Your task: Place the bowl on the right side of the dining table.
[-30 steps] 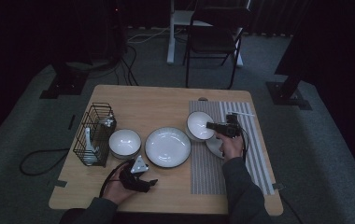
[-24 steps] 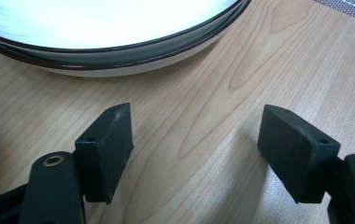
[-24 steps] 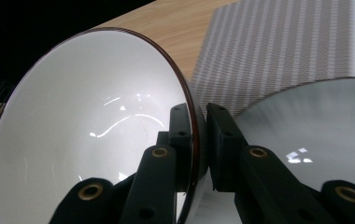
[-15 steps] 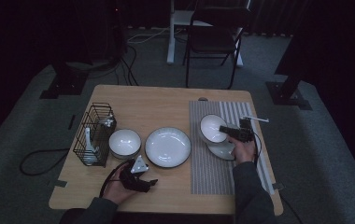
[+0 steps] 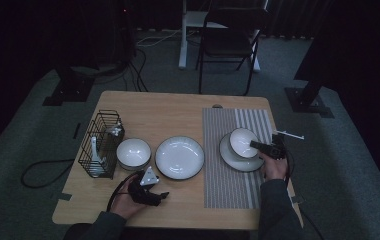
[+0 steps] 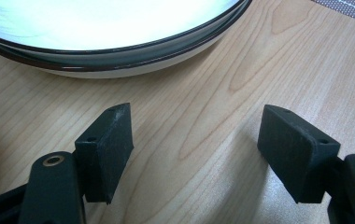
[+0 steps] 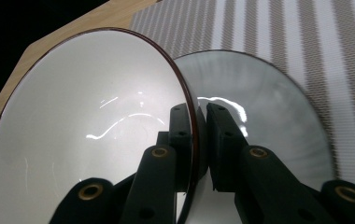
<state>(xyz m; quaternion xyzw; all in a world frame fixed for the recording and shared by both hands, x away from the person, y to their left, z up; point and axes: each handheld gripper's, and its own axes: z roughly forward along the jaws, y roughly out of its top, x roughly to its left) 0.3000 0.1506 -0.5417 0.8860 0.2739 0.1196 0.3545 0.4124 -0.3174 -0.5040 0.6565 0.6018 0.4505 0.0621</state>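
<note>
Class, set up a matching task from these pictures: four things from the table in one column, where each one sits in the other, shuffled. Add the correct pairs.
Things
1. wire basket
2. held bowl
3. large plate
4. left tongs

Places
A. middle of the table, on bare wood
B. near edge of the table, open, holding nothing
C. left end of the table
D. over the plate on the striped mat, rim pinched by the right tongs

Pairs: 1-C, 2-D, 3-A, 4-B
</note>
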